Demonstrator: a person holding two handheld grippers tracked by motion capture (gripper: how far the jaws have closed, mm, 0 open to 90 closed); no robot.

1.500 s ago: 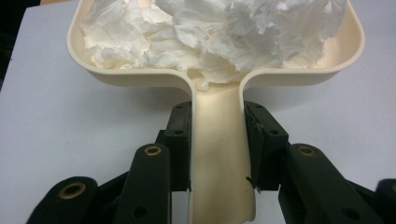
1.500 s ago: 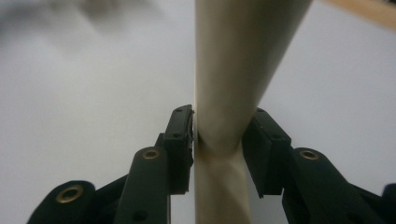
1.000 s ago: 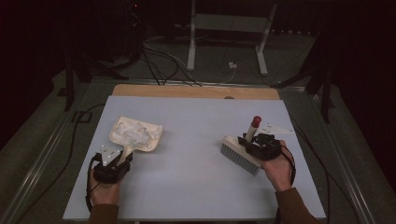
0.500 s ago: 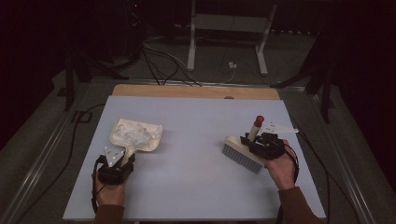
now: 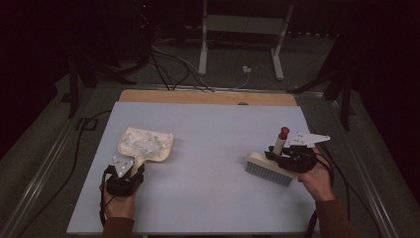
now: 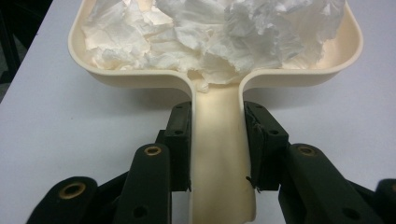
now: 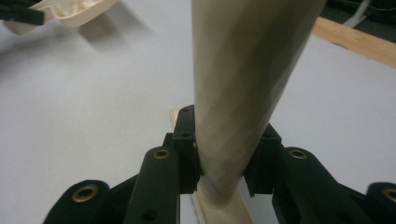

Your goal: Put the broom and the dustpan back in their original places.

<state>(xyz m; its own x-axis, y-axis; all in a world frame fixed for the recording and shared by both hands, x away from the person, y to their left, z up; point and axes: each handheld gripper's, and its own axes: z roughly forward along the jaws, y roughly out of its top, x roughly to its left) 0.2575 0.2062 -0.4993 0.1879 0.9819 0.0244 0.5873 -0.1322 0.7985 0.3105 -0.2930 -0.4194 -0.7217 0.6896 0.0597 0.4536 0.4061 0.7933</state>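
High view: the grey surface (image 5: 213, 148) carries a cream dustpan (image 5: 146, 144) at its left, lying flat, its tray heaped with crumpled white paper (image 6: 210, 37). At the right a cream brush (image 5: 270, 168) stands bristles-down, its red-tipped handle rising. The left hand-held gripper (image 5: 130, 171) is clamped on the dustpan's handle, pads pressing both sides. The right hand-held gripper (image 5: 285, 157) grasps the brush by its handle.

You are working in a lab-like recording space: a plain grey table (image 5: 208, 198) on a wooden base, dark surroundings, loose cables (image 5: 168, 74) across the floor and a white metal stand (image 5: 242, 29) behind it.
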